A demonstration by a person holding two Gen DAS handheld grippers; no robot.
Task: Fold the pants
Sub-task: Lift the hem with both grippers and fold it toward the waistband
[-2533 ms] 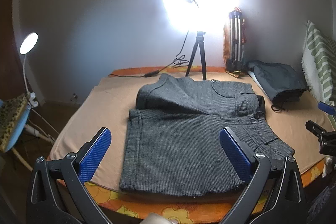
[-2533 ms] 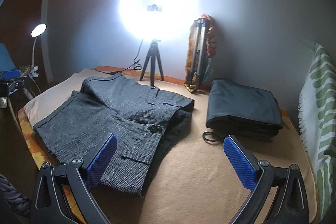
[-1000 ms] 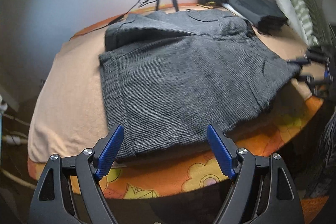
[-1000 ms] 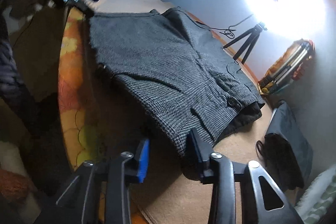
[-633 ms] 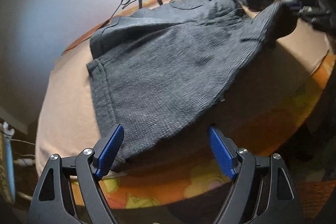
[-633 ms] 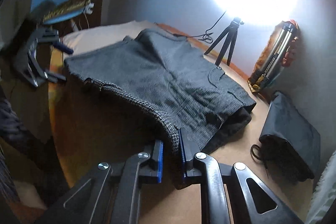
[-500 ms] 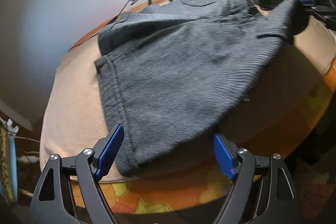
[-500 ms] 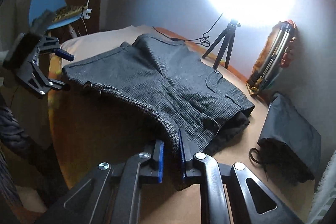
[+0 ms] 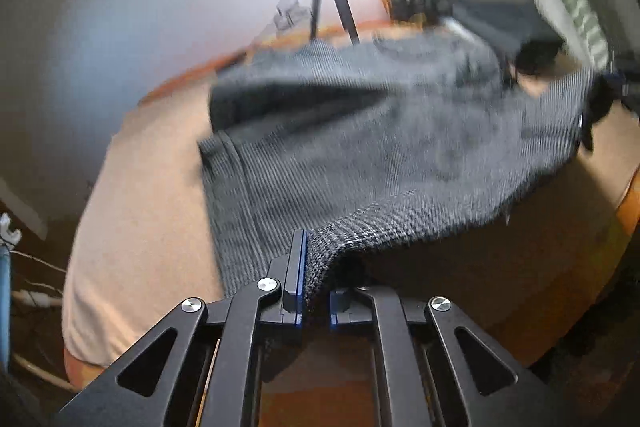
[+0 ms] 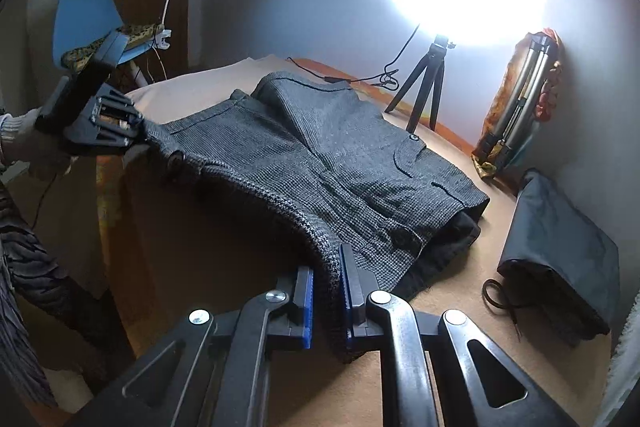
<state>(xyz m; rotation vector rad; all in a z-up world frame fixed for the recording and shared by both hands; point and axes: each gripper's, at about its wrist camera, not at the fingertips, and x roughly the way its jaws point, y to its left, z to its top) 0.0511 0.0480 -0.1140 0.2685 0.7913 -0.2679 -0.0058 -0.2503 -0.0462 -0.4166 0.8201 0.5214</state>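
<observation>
Grey checked pants [image 9: 380, 143] lie half-folded on the peach-covered bed [image 9: 148, 195]. My left gripper [image 9: 314, 283] is shut on the near edge of the pants and lifts it off the bed. My right gripper [image 10: 326, 291] is shut on the same near edge at the other corner. The lifted edge hangs between the two grippers, with shadow beneath. In the right wrist view the pants [image 10: 320, 147] stretch to the left gripper [image 10: 100, 123] at far left. The left wrist view is blurred.
A folded dark garment [image 10: 560, 251] lies on the bed at the right, with a cord loop beside it. A ring light on a small tripod [image 10: 428, 87] and a folded tripod [image 10: 520, 99] stand by the back wall. A blue chair [image 10: 86, 23] and desk lamp are left.
My left gripper has closed on the near edge of the pants; it was open half a second ago. Both grippers now hold the edge raised off the bed.
</observation>
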